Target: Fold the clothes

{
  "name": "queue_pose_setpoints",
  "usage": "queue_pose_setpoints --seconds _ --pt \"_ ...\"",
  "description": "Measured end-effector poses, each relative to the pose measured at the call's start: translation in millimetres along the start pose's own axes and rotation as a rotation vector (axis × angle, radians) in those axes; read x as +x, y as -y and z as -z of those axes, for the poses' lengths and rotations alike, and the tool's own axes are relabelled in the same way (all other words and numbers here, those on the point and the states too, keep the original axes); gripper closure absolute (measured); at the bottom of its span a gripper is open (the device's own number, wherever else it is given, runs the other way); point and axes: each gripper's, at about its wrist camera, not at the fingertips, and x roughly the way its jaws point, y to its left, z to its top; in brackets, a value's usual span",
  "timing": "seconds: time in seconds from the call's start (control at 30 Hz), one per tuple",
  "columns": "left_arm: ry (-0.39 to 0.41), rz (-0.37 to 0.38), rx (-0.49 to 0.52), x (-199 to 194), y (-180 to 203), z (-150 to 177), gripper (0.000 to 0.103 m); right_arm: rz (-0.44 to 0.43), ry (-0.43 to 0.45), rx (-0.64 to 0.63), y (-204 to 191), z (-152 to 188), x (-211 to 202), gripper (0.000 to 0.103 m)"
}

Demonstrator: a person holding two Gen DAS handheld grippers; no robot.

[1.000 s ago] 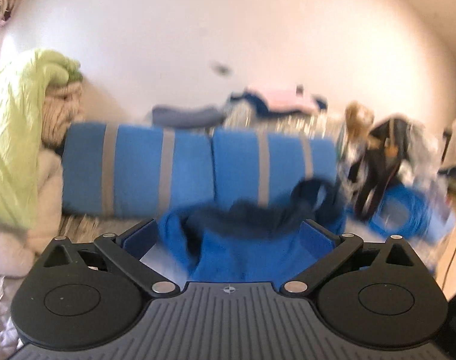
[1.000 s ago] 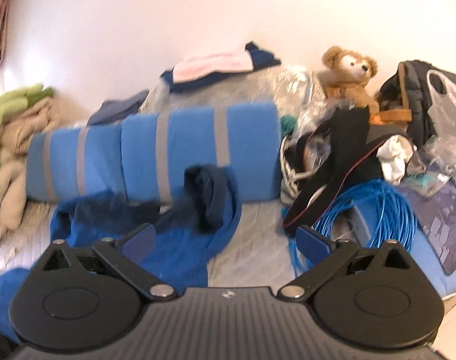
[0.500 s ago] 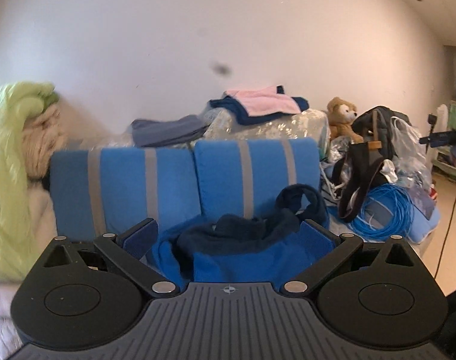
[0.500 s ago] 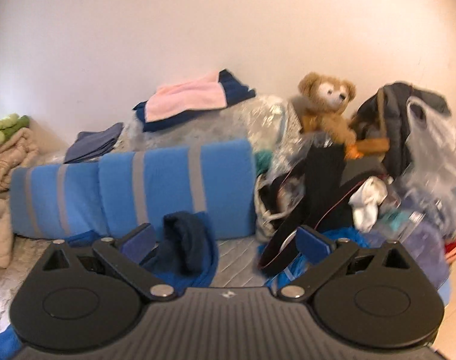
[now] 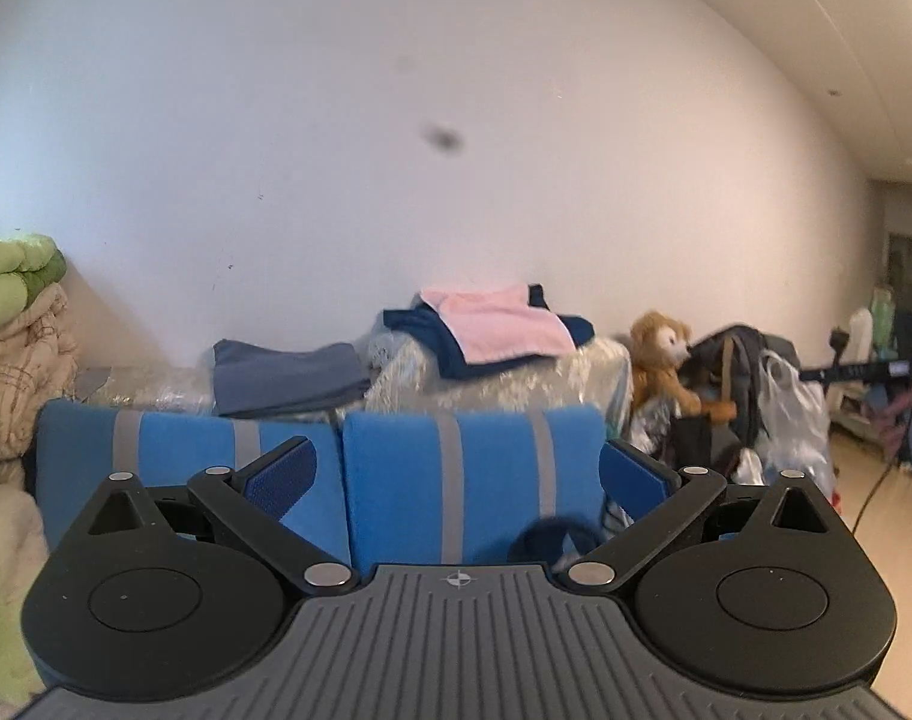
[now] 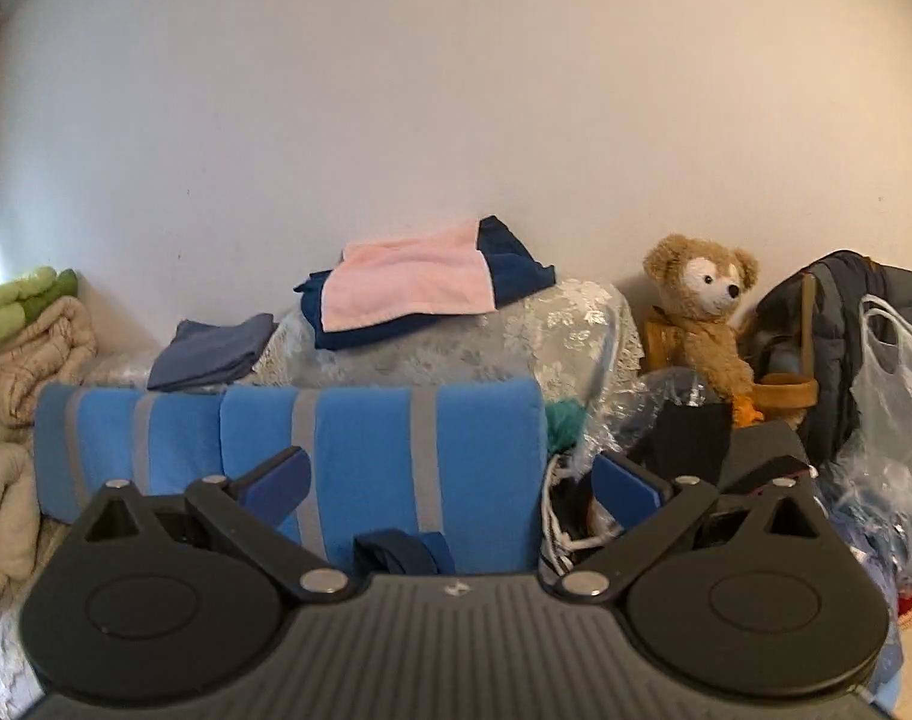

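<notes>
The blue garment with dark navy trim is almost hidden below both cameras; only a dark blue bit shows in the left wrist view (image 5: 546,537) and in the right wrist view (image 6: 402,552). My left gripper (image 5: 456,471) is open and empty, raised and facing the wall. My right gripper (image 6: 450,480) is open and empty too, also raised. A folded pink towel on navy cloth (image 5: 492,333) (image 6: 408,291) and a folded grey-blue garment (image 5: 282,372) (image 6: 210,354) lie on a covered mound behind.
Two blue cushions with grey stripes (image 5: 456,480) (image 6: 312,456) lie across the bed. Stacked quilts (image 5: 12,360) stand at the left. A teddy bear (image 6: 708,312), a dark backpack (image 6: 846,312), plastic bags (image 6: 894,372) and clutter fill the right.
Both grippers have risen and tilted up away from the blue garment, which has dropped almost out of view. Both stayed open.
</notes>
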Motion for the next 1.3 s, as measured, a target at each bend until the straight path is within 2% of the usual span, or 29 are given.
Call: queue_pose_setpoints --seconds 0.07,0.2,0.27,0.4,0.47,0.63,0.77,0.9,1.13,1.23,1.3 --pt "0.012 -0.032 -0.004 18.3 -2.8 -4.9 0.000 -0.005 0.006 -0.013 -5.1 -11.4 9.4 0.000" --pt "0.041 -0.113 0.013 55.4 -4.7 -5.9 0.000 0.017 0.018 -0.079 -13.3 -13.6 40.9 0.000" --pt "0.046 -0.151 -0.015 72.5 -10.4 -4.0 0.000 0.038 0.009 -0.057 -11.2 -11.1 58.6 0.000" --pt "0.012 -0.198 -0.147 105.4 -29.3 7.6 0.000 0.055 -0.010 0.034 -3.4 -2.1 89.2 0.000" --pt "-0.009 -0.221 -0.176 122.8 -34.5 16.0 0.000 0.063 -0.010 0.065 -2.0 3.1 101.5 0.000" --pt "-0.042 -0.278 -0.159 160.7 -34.8 46.3 0.000 0.070 0.011 0.029 -21.1 23.6 124.9 0.000" --pt "-0.079 -0.275 -0.191 189.2 -28.5 78.3 0.000 0.066 0.022 -0.060 -50.1 47.6 139.7 0.000" --pt "-0.133 -0.224 -0.247 221.9 -15.9 114.0 0.000 0.059 0.012 -0.140 -77.8 72.0 153.9 0.000" --pt "-0.151 -0.230 -0.282 266.2 10.5 184.2 0.000 0.034 -0.076 -0.241 -106.5 114.3 192.5 0.000" --pt "-0.159 -0.208 -0.294 281.5 13.0 215.9 0.000 0.033 -0.123 -0.263 -109.0 129.1 212.5 0.000" --pt "-0.178 -0.166 -0.294 291.2 13.4 234.5 0.000 0.047 -0.151 -0.277 -108.2 135.0 228.6 0.000"
